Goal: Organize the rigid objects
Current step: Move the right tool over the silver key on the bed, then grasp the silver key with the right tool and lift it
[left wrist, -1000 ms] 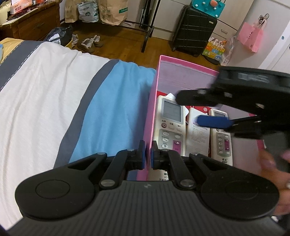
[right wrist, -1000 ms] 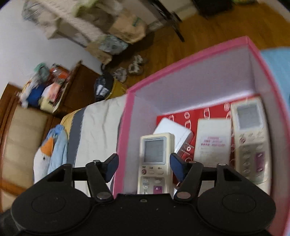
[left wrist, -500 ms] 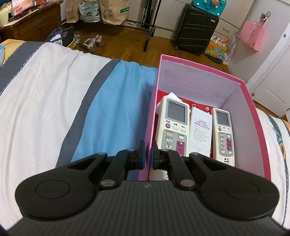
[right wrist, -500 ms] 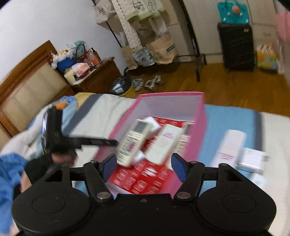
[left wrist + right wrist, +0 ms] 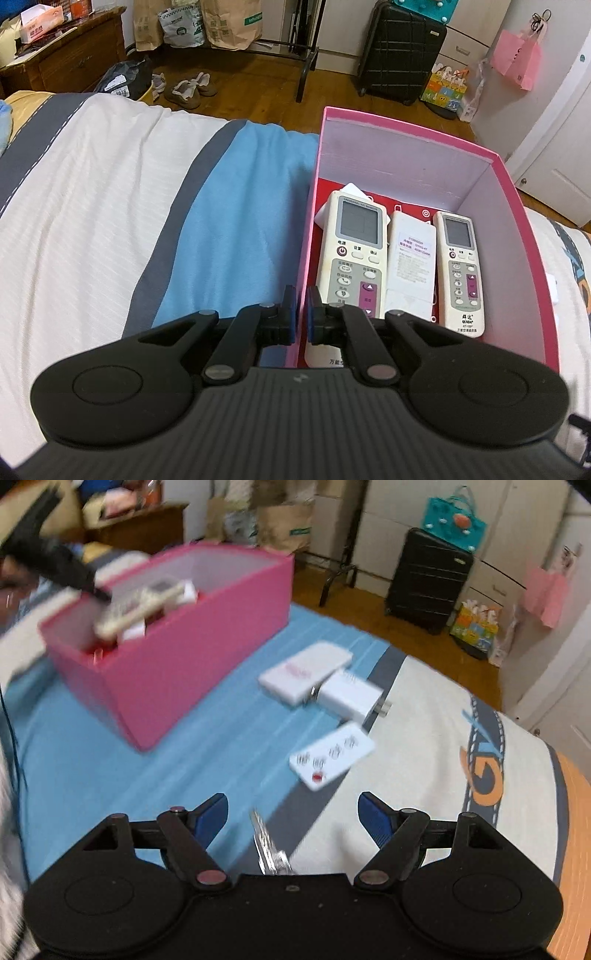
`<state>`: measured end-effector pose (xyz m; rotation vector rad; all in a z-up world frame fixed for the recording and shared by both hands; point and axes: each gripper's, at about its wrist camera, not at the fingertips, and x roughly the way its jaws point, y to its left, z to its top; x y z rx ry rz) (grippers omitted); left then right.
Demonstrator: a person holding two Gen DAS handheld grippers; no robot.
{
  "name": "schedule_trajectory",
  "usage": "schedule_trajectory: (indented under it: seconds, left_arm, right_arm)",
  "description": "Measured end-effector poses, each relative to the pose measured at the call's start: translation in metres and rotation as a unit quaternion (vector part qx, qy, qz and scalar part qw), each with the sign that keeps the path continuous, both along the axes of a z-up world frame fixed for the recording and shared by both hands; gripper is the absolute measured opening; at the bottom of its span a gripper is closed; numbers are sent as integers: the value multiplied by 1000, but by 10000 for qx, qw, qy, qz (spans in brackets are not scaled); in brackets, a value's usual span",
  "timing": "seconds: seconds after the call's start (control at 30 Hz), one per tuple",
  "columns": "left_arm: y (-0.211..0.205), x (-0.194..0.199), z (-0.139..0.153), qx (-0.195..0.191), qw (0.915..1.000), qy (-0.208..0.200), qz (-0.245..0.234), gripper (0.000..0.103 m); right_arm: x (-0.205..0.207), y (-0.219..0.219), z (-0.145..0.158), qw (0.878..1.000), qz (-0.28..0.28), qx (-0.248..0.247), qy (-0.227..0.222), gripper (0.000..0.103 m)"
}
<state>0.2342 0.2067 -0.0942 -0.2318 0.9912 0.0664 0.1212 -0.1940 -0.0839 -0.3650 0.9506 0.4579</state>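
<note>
**Ana:** Box (image 5: pixel 515 221) first: the left gripper (image 5: pixel 302 314) has its jaws pressed together on the near-left wall of the pink box, one pad outside and one inside. That pinch steadies the box on the bed (image 5: pixel 92 221) while the other hand fetches.

**Ben:** And the right gripper (image 5: pixel 293 814)?

**Ana:** Its jaws have just been opening; they stand spread with nothing between them, above the bedspread. Three things lie outside the box: a flat white remote (image 5: pixel 331 756) nearest, a white charger (image 5: pixel 349 697) beyond it, and a white case with pink print (image 5: pixel 304 672) touching the charger.

**Ben:** So the nearest one is the likely pick?

**Ana:** Probably. It lies flat on soft cloth, so the jaws should straddle its narrow sides and press down a little before closing, or the pads may snag fabric.

**Ben:** Anything in the way?

**Ana:** A thin shiny thing (image 5: pixel 267 845) sits just ahead of the gripper body; it is too blurred to name. Inside the box, two remotes (image 5: pixel 352 254) and a white slab (image 5: pixel 412 258) lie side by side, filling most of the floor, so a newcomer would likely rest on top.
</note>
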Motion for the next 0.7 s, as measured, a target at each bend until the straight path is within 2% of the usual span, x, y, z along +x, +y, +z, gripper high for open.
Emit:
schedule_trajectory:
  seconds: [0.1,0.17,0.2,0.23,0.33,0.4,0.47,0.5,0.53,0.57,0.7]
  left_arm:
    - [-2,1,0,45,10000,22,-6,5]
    - [-3,2,-1,63,10000,32,-5,5]
    - [-3,2,-1,71,10000,44,-4,5]
    - [-3,3,-2,70,10000,56,-1,5]
    - [-3,3,-2,83,9999,71,-6,5]
    - [-3,3,-2,89,9999,69,-12,5]
    - [-3,3,-2,88,9999,79,-12,5]
    - [-3,3,-2,87,9999,80,-14,5]
    - [-3,3,-2,85,9999,76,-14,5]
    - [-3,3,-2,79,9999,71,-9,5]
    - [-2,1,-2,34,10000,53,-3,5]
  right_arm:
    - [1,-7,-22,9989,87,157,426,78]
    - [4,-13,-38,9967,56,206,786,73]
    - [5,-14,-47,9949,65,199,983,73]
    - [5,-15,-52,9947,65,229,999,74]
    - [1,-13,-55,9952,-8,212,955,74]
    - [1,-7,-55,9956,-83,101,926,69]
    - [-7,3,-53,9975,-6,-91,708,50]
    - [-13,8,-52,9980,152,-196,574,43]
    - [-17,12,-51,9981,228,-214,536,31]
    - [-19,13,-50,9984,145,-173,525,27]
    - [-19,11,-40,9995,-195,-146,209,26]
